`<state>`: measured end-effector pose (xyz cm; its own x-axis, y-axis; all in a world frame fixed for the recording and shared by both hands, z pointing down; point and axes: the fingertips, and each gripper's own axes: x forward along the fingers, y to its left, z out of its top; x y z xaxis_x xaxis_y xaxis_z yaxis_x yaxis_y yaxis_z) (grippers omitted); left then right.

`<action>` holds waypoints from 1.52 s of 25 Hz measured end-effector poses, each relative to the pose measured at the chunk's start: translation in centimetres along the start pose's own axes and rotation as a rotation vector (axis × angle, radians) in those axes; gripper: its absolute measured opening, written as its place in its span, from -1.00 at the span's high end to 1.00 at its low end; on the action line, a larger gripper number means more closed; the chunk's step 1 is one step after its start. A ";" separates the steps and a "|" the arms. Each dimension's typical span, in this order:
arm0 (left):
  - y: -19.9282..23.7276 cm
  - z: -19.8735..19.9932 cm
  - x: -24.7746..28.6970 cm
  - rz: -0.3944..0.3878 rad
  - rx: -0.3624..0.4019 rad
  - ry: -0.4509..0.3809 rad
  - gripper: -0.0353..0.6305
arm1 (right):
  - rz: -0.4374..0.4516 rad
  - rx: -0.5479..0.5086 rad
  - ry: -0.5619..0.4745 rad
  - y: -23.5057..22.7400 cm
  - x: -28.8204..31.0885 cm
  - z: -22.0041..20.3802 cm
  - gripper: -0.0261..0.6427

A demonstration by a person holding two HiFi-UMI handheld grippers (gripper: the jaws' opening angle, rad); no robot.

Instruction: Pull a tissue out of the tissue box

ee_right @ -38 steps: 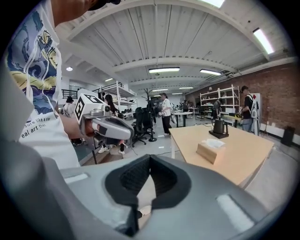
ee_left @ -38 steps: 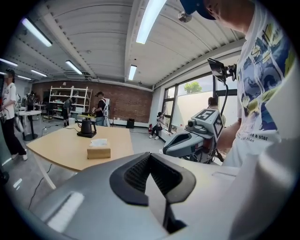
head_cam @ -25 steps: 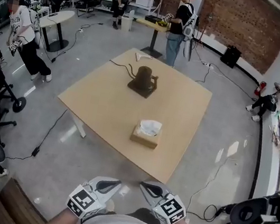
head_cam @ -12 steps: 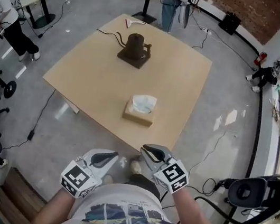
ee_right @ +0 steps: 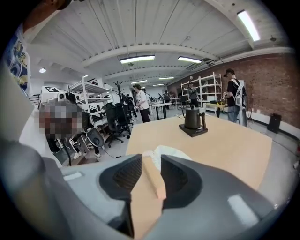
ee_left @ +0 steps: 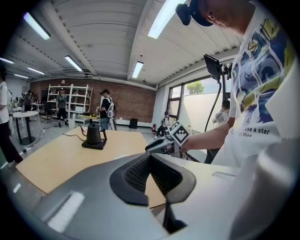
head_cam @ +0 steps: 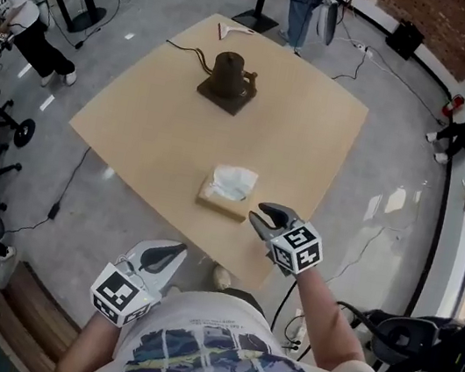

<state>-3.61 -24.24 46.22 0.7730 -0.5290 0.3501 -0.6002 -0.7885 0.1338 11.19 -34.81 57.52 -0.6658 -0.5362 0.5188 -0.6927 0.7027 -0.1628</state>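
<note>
Tissue box (head_cam: 223,199) is seen at the 6 o'clock side of the table (head_cam: 163,124), with a tissue (head_cam: 235,181) sticking out on top. Right gripper (head_cam: 257,213) is held near it at 4 o'clock; its jaws have just been opening and stand apart with nothing gripped. Left gripper (head_cam: 174,252) is closed and empty at 7 o'clock, off the table.

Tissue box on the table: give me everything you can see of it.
The tissue box is a low rectangular carton, tan like cardboard. It lies flat on the light wooden table, near the edge closest to the person. A white tissue puffs up crumpled from its top opening, not yet pulled out. Only the table touches the box. The right claw, its jaws just opened and empty, points at the box from the near right side and seems short of it.
</note>
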 end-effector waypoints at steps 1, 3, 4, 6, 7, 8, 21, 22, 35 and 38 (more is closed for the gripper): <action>0.2 0.1 0.3 0.015 -0.005 0.002 0.89 | 0.006 0.016 0.009 -1.3 0.7 -0.3 0.58; 0.5 0.2 0.6 0.047 -0.017 0.010 0.89 | 0.023 0.049 0.030 -3.7 2.2 -1.0 0.57; 0.5 0.1 0.8 0.064 -0.024 0.017 0.89 | 0.033 0.064 0.042 -4.6 3.0 -1.5 0.54; 0.5 -0.1 1.0 0.096 -0.041 0.028 0.89 | 0.057 0.097 0.066 -6.1 4.3 -2.5 0.46; 0.6 -0.2 1.2 0.109 -0.051 0.032 0.89 | 0.070 0.116 0.074 -6.8 4.9 -2.8 0.43; 0.7 -0.3 1.4 0.120 -0.060 0.035 0.89 | 0.084 0.136 0.077 -7.4 5.4 -2.9 0.41; 1.0 -0.7 2.4 0.197 -0.114 0.090 0.89 | 0.243 0.401 0.060 -11.0 10.8 -3.5 0.23; 1.0 -0.9 2.4 0.199 -0.115 0.095 0.89 | 0.267 0.442 0.056 -10.9 11.1 -3.6 0.22; 1.3 -2.2 2.5 0.215 -0.141 0.135 0.89 | 0.415 0.543 0.043 -9.4 12.9 -3.3 0.28; 1.5 -2.2 2.6 0.210 -0.137 0.137 0.89 | 0.392 0.483 0.049 -9.3 12.8 -3.4 0.38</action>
<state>-2.91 -26.08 49.35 0.5998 -0.6216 0.5038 -0.7734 -0.6119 0.1658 10.08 -46.64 68.52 -0.8905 -0.2507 0.3796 -0.4539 0.5458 -0.7043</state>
